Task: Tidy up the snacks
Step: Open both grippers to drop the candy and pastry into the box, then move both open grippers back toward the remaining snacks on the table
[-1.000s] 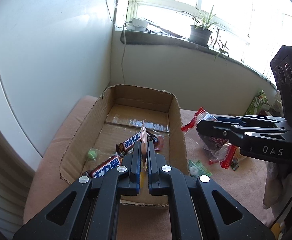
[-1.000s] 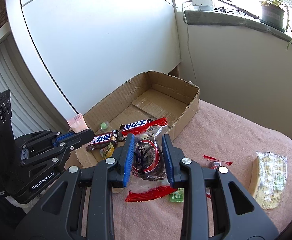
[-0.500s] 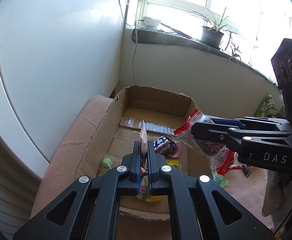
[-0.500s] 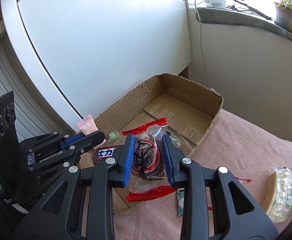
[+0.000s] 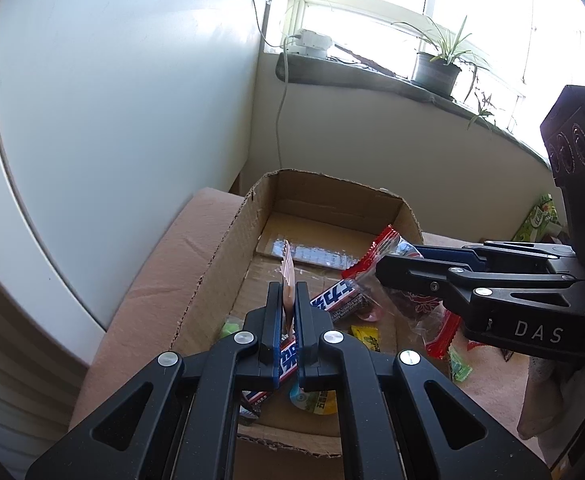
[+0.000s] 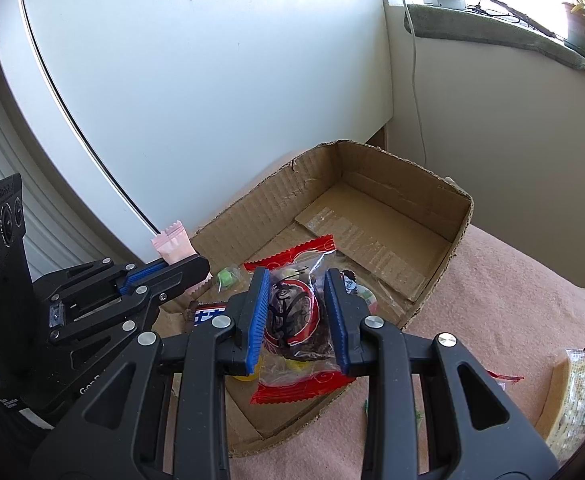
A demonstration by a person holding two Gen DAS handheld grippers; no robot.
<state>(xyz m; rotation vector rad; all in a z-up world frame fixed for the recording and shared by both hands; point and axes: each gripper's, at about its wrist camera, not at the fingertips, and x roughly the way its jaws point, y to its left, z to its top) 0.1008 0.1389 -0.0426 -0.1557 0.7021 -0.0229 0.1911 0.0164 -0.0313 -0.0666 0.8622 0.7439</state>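
My left gripper (image 5: pixel 288 300) is shut on a small pink sachet (image 5: pixel 288 270), held above the near part of the open cardboard box (image 5: pixel 228 248); the sachet also shows in the right wrist view (image 6: pixel 172 245). My right gripper (image 6: pixel 297 280) is shut on a clear red-edged snack bag (image 6: pixel 292 320), also over the box (image 6: pixel 458 232); that bag shows at the right in the left wrist view (image 5: pixel 388 280). Inside the box lie blue-and-white chocolate bars (image 5: pixel 336 298), a green candy (image 6: pixel 228 278) and a yellow packet (image 5: pixel 366 336).
The box sits on a pink cloth (image 6: pixel 512 312) beside a white cabinet (image 6: pixel 192 80). A pale wafer pack (image 6: pixel 580 392) and small green wrappers (image 5: pixel 460 368) lie on the cloth to the right. A windowsill with a potted plant (image 5: pixel 436 72) is behind.
Both grippers have moved forward over the box with their snacks still held. The right gripper's bag has come from the cloth side to above the box's near corner.
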